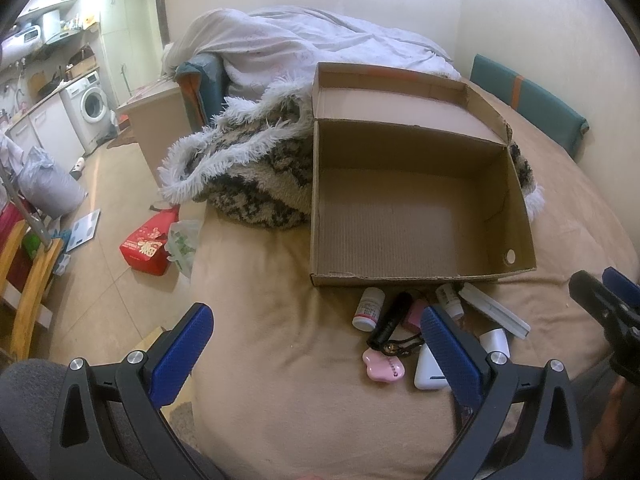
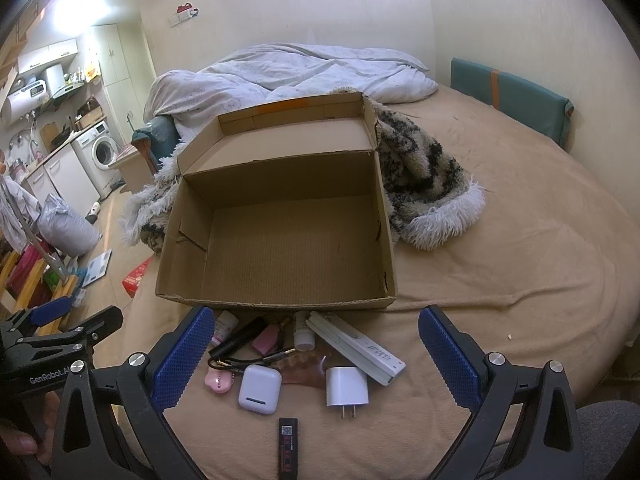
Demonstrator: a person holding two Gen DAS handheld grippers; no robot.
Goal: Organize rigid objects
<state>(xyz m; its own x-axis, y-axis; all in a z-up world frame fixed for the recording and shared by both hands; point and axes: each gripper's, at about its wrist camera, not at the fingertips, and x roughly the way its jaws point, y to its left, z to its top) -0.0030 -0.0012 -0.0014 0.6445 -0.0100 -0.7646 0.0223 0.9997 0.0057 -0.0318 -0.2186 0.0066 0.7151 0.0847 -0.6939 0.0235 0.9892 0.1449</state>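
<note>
white long case lying diagonally, near cardboard box

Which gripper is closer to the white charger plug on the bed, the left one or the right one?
Right. The right gripper hangs open just above the white charger plug, which lies between its fingers. The left gripper is open further left, over bare bedsheet.

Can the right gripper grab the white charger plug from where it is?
Probably yes. The right gripper is open, and the charger lies flat on the bed just ahead between its fingers, with nothing on top. The earbud case sits beside it, apart.
</note>
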